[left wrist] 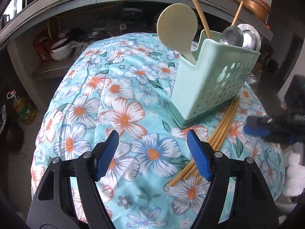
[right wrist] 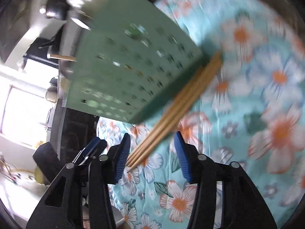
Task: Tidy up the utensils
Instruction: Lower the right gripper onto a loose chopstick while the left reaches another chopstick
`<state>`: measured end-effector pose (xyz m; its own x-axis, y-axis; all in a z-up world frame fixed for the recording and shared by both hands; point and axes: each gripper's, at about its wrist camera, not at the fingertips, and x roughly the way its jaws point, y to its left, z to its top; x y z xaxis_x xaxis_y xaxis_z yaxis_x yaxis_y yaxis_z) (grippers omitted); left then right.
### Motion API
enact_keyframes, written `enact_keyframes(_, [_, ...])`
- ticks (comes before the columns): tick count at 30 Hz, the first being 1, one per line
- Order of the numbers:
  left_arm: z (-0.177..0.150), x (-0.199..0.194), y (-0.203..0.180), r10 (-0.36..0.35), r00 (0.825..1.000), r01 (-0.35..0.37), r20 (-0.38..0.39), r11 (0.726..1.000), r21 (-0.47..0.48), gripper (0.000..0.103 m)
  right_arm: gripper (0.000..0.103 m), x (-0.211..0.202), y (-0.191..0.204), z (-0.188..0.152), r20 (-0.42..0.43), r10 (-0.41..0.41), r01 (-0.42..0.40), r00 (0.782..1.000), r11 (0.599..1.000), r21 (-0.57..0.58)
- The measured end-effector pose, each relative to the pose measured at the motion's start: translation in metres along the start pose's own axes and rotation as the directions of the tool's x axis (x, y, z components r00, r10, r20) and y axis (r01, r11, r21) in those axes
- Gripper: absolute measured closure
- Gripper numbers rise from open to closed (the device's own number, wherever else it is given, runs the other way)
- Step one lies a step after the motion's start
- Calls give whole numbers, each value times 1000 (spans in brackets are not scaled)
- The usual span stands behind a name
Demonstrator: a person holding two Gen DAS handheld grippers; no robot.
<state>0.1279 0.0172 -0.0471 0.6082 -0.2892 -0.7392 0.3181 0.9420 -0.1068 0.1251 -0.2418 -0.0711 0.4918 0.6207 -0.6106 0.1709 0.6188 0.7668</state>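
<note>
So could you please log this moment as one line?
left gripper: open | right gripper: open over chopsticks | utensil holder: upright

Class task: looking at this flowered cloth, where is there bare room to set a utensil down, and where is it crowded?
Free: the cloth left of the green holder, ahead of the left gripper. Crowded: by the holder's base, where loose chopsticks lie.

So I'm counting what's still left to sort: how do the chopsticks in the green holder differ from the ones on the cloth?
The chopsticks in the holder stand steeply, leaning, with their lower ends hidden inside the green holder; the chopsticks on the cloth lie flat beside its base. Only two sticks show in the holder, while those on the cloth form a bundle of several. Both sets are plain, light wood-coloured sticks.
</note>
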Motion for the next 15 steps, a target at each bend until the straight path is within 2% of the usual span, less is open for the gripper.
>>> enact_keyframes(4, [-2, 0, 6, -12, 1000, 12, -8, 1000, -20, 33, 66, 23, -20, 2, -44, 48, -44, 998, 994, 99])
enact_keyframes(7, [-2, 2, 11, -24, 999, 23, -23, 999, -45, 33, 72, 29, -27, 8, -30, 83, -78, 996, 987, 142])
enact_keyframes(10, [-2, 4, 14, -32, 999, 30, -30, 998, -60, 33, 82, 32, -31, 10, -21, 75, -70, 997, 985, 156])
enact_keyframes(15, [-1, 5, 14, -34, 999, 32, -31, 998, -60, 33, 88, 31, -37, 12, -12, 75, -72, 997, 983, 168])
